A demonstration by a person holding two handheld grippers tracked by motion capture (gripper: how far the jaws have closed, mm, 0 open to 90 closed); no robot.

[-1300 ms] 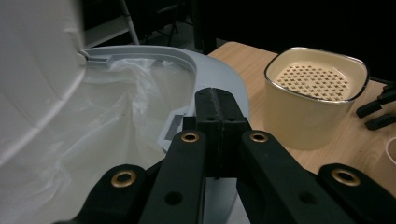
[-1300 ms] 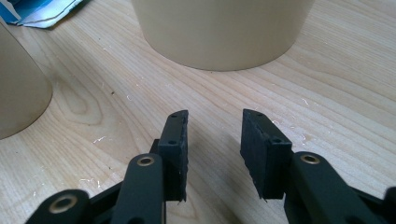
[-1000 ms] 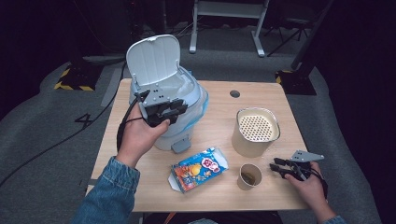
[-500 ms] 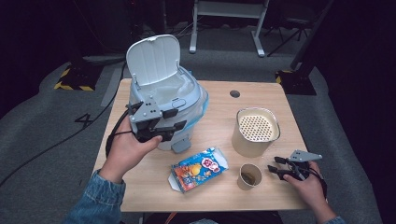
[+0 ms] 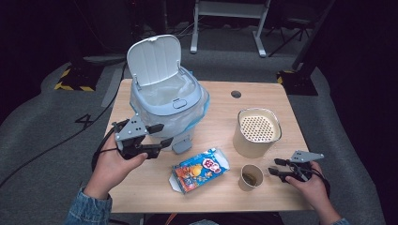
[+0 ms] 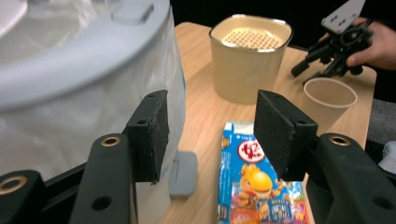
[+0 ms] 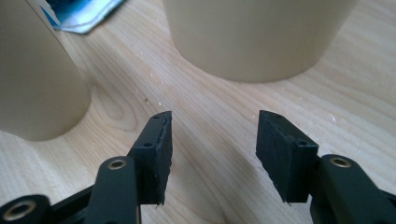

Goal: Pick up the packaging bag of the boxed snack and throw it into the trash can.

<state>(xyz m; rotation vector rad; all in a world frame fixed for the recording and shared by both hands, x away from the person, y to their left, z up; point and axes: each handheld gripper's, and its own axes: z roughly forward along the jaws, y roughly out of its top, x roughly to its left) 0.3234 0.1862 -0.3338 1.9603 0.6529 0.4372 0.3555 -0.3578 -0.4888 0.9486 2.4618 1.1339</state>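
A pale blue bin (image 5: 169,101) with a clear bag liner and its lid raised stands at the table's back left. My left gripper (image 5: 158,136) hovers open in front of the bin, nothing between its jaws; its own view shows the bin's wall (image 6: 70,93) at left and a colourful snack box (image 6: 261,186) lying flat ahead. The snack box (image 5: 199,169) lies near the front middle. My right gripper (image 5: 276,167) rests open on the table at the front right, beside a small paper cup (image 5: 251,177). In the right gripper view the cup (image 7: 37,74) stands at left.
A beige canister (image 5: 256,132) with a perforated top stands right of the bin, behind the cup; its base (image 7: 257,37) is close ahead in the right gripper view. A grey pedal (image 5: 181,145) juts from the bin's foot. The wooden table (image 5: 225,197) has a cable hole (image 5: 236,94) at the back.
My left gripper has pulled back from the bin's front, down and toward the table's front left. The right gripper has stayed put by the cup.
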